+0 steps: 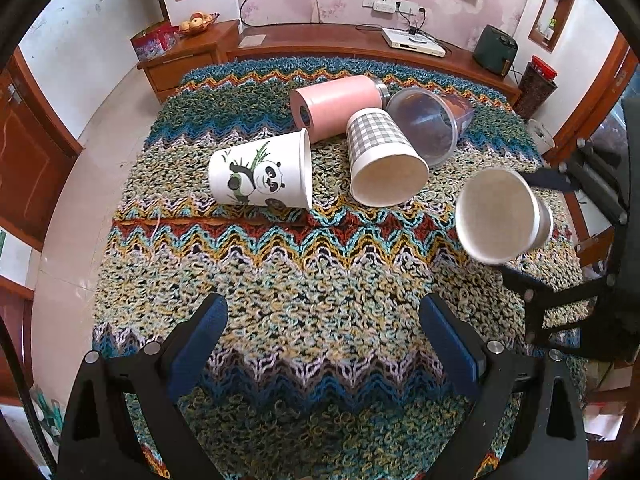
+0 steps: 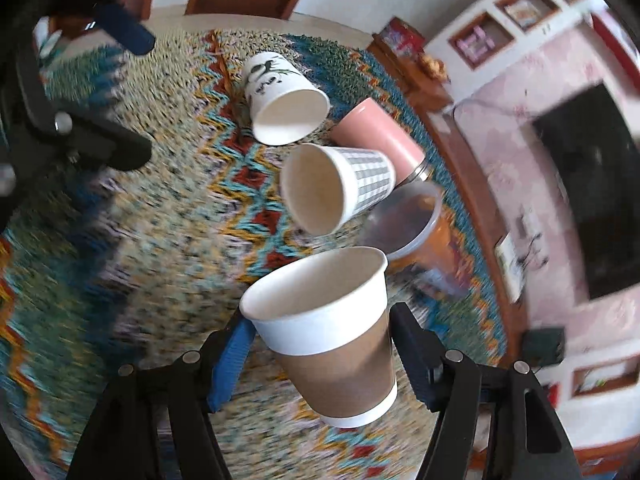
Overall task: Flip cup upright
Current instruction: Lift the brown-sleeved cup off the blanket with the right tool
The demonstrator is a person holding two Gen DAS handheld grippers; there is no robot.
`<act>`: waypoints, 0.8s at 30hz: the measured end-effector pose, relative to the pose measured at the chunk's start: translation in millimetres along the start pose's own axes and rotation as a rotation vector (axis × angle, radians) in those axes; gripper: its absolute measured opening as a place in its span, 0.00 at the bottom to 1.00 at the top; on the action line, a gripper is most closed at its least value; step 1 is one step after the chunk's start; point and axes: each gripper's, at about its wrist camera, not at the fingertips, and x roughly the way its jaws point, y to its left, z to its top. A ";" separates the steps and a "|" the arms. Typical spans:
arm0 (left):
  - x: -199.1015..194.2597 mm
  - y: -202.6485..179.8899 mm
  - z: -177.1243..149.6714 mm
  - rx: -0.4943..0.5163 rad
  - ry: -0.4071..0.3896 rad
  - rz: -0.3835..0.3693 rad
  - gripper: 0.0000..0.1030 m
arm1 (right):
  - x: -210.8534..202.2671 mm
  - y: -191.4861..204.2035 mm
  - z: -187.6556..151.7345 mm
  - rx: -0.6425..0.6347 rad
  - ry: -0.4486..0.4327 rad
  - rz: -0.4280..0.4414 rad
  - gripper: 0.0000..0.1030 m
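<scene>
My right gripper (image 2: 320,332) is shut on a white paper cup with a brown sleeve (image 2: 336,344) and holds it tilted above the knitted table cover; the cup also shows in the left wrist view (image 1: 500,216), mouth toward the camera. A panda cup (image 1: 260,172), a grey checked cup (image 1: 380,156), a pink tumbler (image 1: 340,104) and a clear plastic cup (image 1: 428,124) lie on their sides at the table's middle. My left gripper (image 1: 324,316) is open and empty near the table's front.
The colourful knitted cover (image 1: 312,280) spans the table. A wooden TV cabinet (image 1: 320,40) with a fruit bowl (image 1: 198,24) and a white set-top box (image 1: 412,42) stands behind. Tiled floor lies to the left.
</scene>
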 end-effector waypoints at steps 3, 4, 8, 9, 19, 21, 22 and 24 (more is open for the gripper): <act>-9.9 3.1 -7.4 0.000 -0.009 -0.001 0.94 | -8.3 4.5 1.3 0.114 0.038 0.083 0.67; -13.5 5.0 -10.5 -0.001 -0.012 0.000 0.94 | -10.3 5.2 1.1 0.173 0.062 0.127 0.67; -24.4 12.2 -20.6 -0.009 -0.019 0.000 0.94 | -16.3 7.7 -3.8 0.381 0.128 0.286 0.68; -27.5 14.4 -23.5 -0.011 -0.021 -0.001 0.94 | -16.4 8.3 -6.5 0.450 0.154 0.338 0.68; -53.4 29.2 -42.8 -0.020 -0.042 0.000 0.94 | -3.7 29.2 -28.2 0.955 0.314 0.608 0.68; -56.0 31.1 -46.1 -0.020 -0.043 0.000 0.94 | -3.2 35.8 -30.9 1.043 0.338 0.643 0.68; -57.4 32.8 -48.2 -0.020 -0.042 0.000 0.94 | -3.3 38.7 -32.4 1.075 0.344 0.661 0.68; -58.7 33.5 -50.1 -0.020 -0.042 0.001 0.94 | -3.2 47.0 -33.9 1.134 0.358 0.690 0.68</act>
